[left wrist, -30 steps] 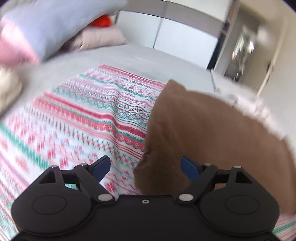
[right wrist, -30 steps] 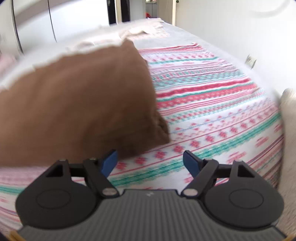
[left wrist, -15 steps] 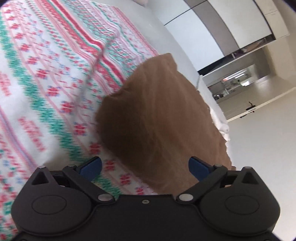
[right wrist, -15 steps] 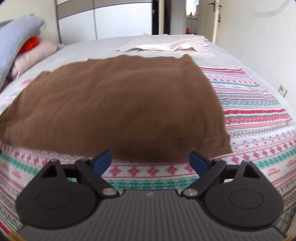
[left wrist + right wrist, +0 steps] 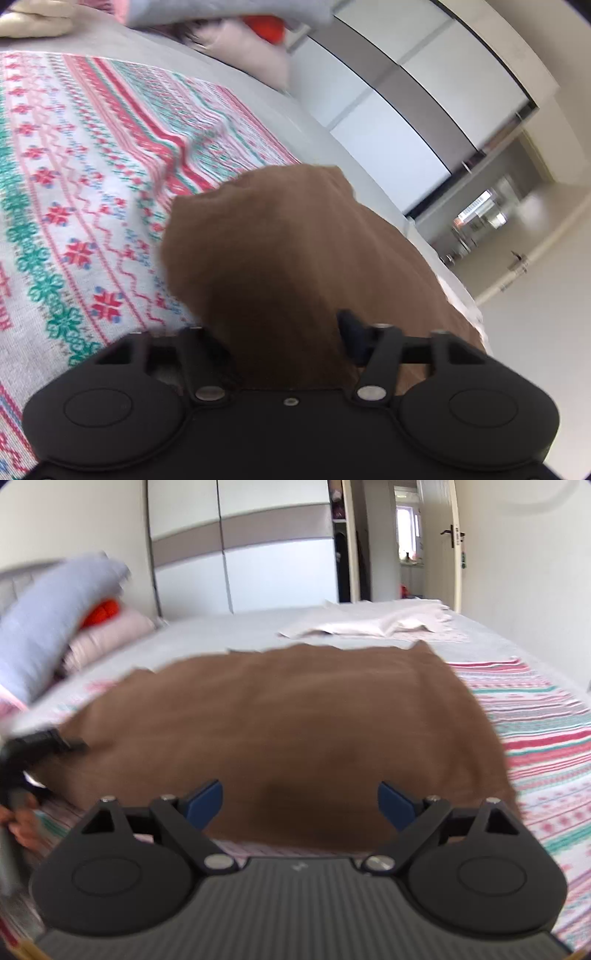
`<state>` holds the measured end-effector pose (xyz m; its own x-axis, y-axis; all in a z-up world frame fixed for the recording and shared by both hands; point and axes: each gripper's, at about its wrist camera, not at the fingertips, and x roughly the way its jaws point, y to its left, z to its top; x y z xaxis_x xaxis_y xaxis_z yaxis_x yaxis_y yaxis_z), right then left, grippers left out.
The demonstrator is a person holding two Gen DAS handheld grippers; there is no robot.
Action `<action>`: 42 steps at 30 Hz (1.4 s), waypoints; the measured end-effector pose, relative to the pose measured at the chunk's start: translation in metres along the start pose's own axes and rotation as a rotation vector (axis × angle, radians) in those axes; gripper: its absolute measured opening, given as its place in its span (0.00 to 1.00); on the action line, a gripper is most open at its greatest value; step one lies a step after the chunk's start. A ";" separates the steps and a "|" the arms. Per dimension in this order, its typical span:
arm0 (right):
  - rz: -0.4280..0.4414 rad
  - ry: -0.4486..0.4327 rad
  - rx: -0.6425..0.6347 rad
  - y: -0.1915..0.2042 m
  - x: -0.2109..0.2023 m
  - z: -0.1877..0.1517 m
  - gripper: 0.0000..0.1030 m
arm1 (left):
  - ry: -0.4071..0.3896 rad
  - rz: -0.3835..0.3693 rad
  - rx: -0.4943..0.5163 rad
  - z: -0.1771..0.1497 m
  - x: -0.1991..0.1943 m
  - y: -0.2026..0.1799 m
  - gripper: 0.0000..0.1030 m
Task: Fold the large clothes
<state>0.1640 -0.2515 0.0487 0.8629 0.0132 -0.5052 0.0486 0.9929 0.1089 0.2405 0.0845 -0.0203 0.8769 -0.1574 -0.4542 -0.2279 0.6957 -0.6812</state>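
Note:
A large brown garment [image 5: 280, 731] lies folded flat on a patterned red, green and white blanket [image 5: 546, 738] on the bed. In the left wrist view the brown garment [image 5: 295, 266] fills the space between my left gripper's [image 5: 284, 332] fingers; its corner covers the left finger, and the jaws stand partly closed around the cloth. My right gripper [image 5: 301, 805] is open and empty, its blue pads just above the garment's near edge. The left gripper also shows in the right wrist view [image 5: 44, 746] at the garment's left corner.
Stacked pillows and folded clothes [image 5: 62, 627] sit at the head of the bed. A white garment [image 5: 373, 622] lies at the far side. A wardrobe [image 5: 251, 554] and an open door [image 5: 439, 546] stand beyond. The patterned blanket [image 5: 74, 184] spreads left of the garment.
My left gripper moved onto the garment's corner and its jaws narrowed around the cloth. My right gripper moved closer over the garment's near edge and stayed open.

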 end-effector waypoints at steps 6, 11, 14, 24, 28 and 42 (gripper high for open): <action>0.132 -0.023 0.053 0.020 0.014 0.003 0.53 | -0.109 -0.010 0.101 -0.007 -0.014 -0.024 0.26; 0.177 0.095 0.112 0.032 0.053 0.002 0.29 | -0.171 -0.114 0.179 0.002 -0.030 -0.052 0.20; 0.178 0.152 0.127 0.026 0.070 -0.006 0.29 | -0.209 -0.204 0.288 -0.002 -0.044 -0.086 0.19; 0.371 0.205 0.471 -0.048 0.058 0.009 0.28 | -0.208 -0.463 0.503 -0.043 -0.056 -0.209 0.18; 0.338 0.080 0.603 -0.101 0.031 0.021 0.29 | -0.156 -0.528 0.622 -0.082 -0.050 -0.251 0.18; 0.276 -0.101 1.143 -0.256 -0.004 -0.027 0.51 | 0.224 -0.622 1.313 -0.248 -0.013 -0.266 0.65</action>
<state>0.1345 -0.5023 0.0004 0.9482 0.1502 -0.2800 0.2321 0.2743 0.9332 0.1846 -0.2723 0.0240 0.5776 -0.6809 -0.4502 0.8003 0.5812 0.1477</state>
